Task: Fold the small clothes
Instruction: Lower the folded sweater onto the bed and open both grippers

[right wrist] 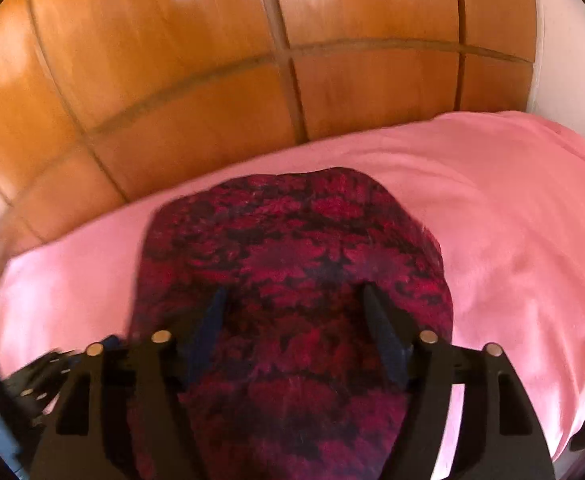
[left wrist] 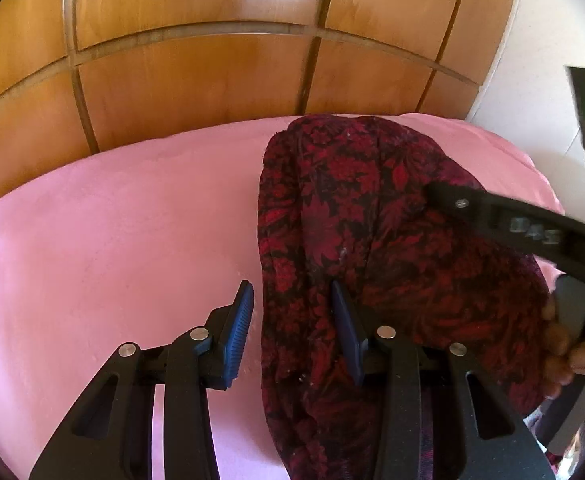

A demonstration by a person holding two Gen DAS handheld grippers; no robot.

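A dark garment with a red floral print point(left wrist: 352, 220) lies bunched on a pink sheet point(left wrist: 112, 220). My left gripper point(left wrist: 292, 320) is open and straddles the garment's left edge. Its left pad point(left wrist: 238, 336) stands on the sheet just clear of the cloth, and its right pad rests against the fabric. In the right wrist view, which is blurred, my right gripper point(right wrist: 294, 320) hangs open and wide over the middle of the garment point(right wrist: 292, 240), with cloth beneath both fingers. One of its fingers point(left wrist: 492, 220) reaches across the garment's right side, and a person's hand point(left wrist: 564, 344) is behind it.
Wooden wardrobe doors point(left wrist: 192, 80) rise right behind the far edge of the bed. A white wall point(left wrist: 532, 60) stands at the right. Pink sheet point(right wrist: 512, 220) extends to both sides of the garment. Black parts of the left gripper point(right wrist: 32, 384) show at the lower left.
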